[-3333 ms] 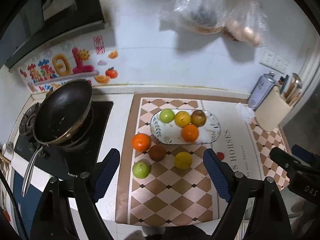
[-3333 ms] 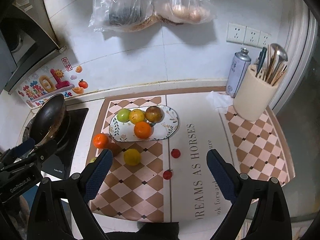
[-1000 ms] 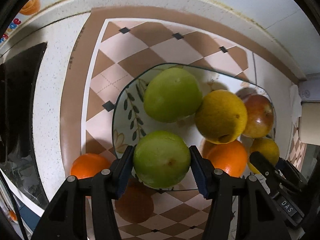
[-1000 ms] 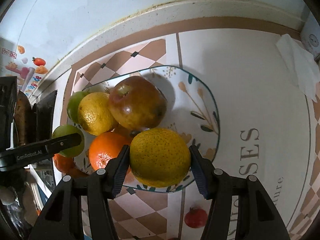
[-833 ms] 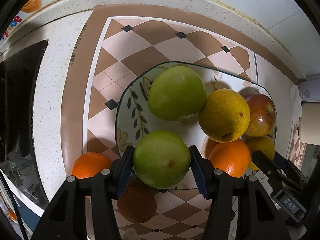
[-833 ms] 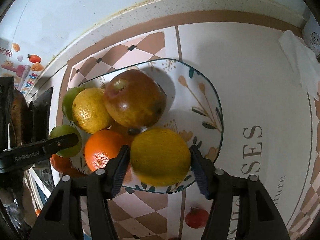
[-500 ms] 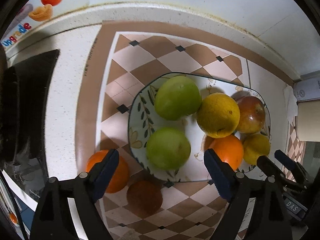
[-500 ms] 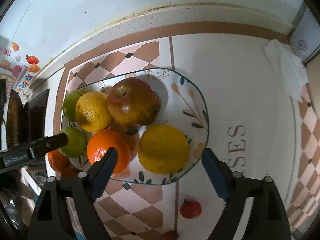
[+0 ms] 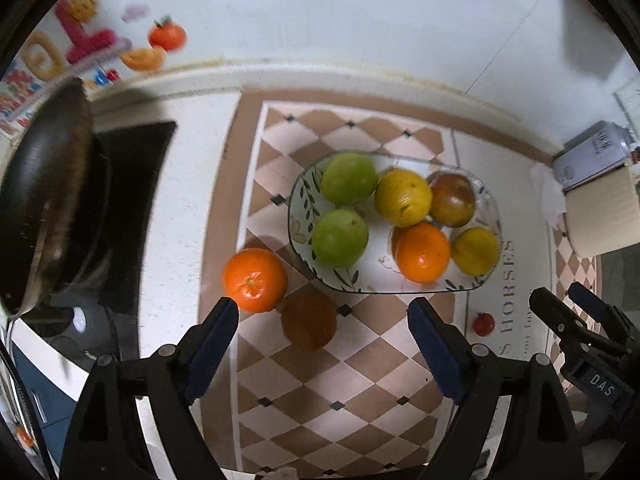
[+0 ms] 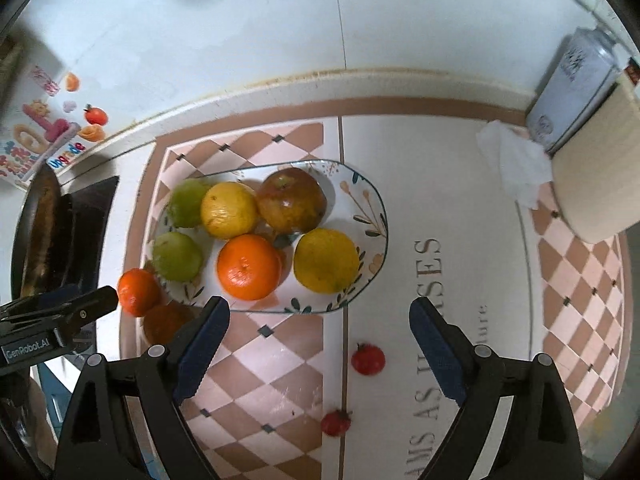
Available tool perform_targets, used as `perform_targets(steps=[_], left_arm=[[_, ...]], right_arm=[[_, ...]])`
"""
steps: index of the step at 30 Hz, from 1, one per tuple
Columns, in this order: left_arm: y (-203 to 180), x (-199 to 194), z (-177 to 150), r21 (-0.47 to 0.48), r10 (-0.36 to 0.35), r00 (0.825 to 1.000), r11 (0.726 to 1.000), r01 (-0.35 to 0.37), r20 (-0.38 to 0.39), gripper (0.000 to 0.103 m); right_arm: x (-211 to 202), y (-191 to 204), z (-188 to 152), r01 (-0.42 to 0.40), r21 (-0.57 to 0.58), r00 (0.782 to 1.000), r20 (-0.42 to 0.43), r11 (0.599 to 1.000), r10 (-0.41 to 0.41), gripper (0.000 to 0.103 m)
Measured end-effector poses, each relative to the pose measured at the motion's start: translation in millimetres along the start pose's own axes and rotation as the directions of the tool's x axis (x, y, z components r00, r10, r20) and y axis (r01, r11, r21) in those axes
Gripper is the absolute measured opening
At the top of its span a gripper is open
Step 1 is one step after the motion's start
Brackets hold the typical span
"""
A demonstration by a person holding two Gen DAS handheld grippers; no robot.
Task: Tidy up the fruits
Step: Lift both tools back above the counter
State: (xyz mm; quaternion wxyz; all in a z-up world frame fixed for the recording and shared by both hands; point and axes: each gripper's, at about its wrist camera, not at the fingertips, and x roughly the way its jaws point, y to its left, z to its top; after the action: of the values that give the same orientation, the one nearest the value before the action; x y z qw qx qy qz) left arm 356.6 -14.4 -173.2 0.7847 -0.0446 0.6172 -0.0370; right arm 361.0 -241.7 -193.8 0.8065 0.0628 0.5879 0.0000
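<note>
Checkered matting [image 9: 320, 392] covered the counter in the left wrist view, where the left claw [image 9: 323, 340] gaped empty above an orange [image 9: 255, 279] and a brown fruit [image 9: 308, 321] lying beside the plate [image 9: 304, 200].

From the right wrist view, the right claw [image 10: 319, 334] hung open, holding nothing; six fruits filled the plate, so the two small red fruits [image 10: 368, 358] likely came next.

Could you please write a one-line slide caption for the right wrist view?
Open right gripper hovers before a plate holding six fruits.

Two green apples [image 9: 340, 237] – two oranges [image 9: 422, 252], two lemons [image 9: 403, 198], two cherry tomatoes [image 10: 368, 358].
</note>
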Motion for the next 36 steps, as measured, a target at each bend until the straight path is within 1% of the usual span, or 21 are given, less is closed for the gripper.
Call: perform_targets(steps=[3, 6, 10, 16, 22, 26, 29, 32, 36], left_arm=[[-1, -26, -8, 0.014, 0.021, 0.997, 1.0, -0.022, 0.077, 0.087], [-2, -53, -22, 0.028, 0.036, 0.988, 0.999, -0.04, 0.149, 0.087], [-4, -79, -41, 0.042, 0.025, 0.977, 0.999, -0.034, 0.21, 0.087], [-11, -119, -71, 0.074, 0.008, 0.955, 0.997, -0.032, 0.298, 0.087], [-13, -147, -95, 0.092, 0.002, 0.935, 0.995, -0.037, 0.355, 0.087], [-13, -165, -111, 0.093, 0.008, 0.914, 0.994, -0.051, 0.407, 0.087], [-13, -174, -119, 0.096, 0.007, 0.901, 0.994, -0.054, 0.433, 0.087], [-12, -180, -127, 0.1, -0.001, 0.894, 0.994, -0.048, 0.447, 0.087], [-13, -183, -136, 0.109, -0.003, 0.89, 0.993, -0.052, 0.457, 0.087]], right_arm=[[-29, 4, -12, 0.002, -0.007, 0.999, 0.048, 1.0, -0.002, 0.094], [-57, 7, -24, 0.007, -0.014, 0.995, 0.095, 1.0, -0.005, 0.094], [-92, 13, -42, 0.024, -0.03, 0.988, 0.15, 0.999, -0.019, 0.094], [-141, 20, -69, 0.033, -0.047, 0.975, 0.22, 0.998, -0.022, 0.094], [-179, 27, -94, 0.039, -0.056, 0.962, 0.271, 0.998, -0.022, 0.094], [-202, 31, -110, 0.042, -0.055, 0.952, 0.306, 0.998, -0.023, 0.094], [-219, 34, -122, 0.049, -0.056, 0.941, 0.337, 0.997, -0.027, 0.094], [-230, 36, -129, 0.05, -0.053, 0.934, 0.356, 0.997, -0.028, 0.094], [-242, 38, -137, 0.048, -0.04, 0.926, 0.377, 0.998, -0.03, 0.094]])
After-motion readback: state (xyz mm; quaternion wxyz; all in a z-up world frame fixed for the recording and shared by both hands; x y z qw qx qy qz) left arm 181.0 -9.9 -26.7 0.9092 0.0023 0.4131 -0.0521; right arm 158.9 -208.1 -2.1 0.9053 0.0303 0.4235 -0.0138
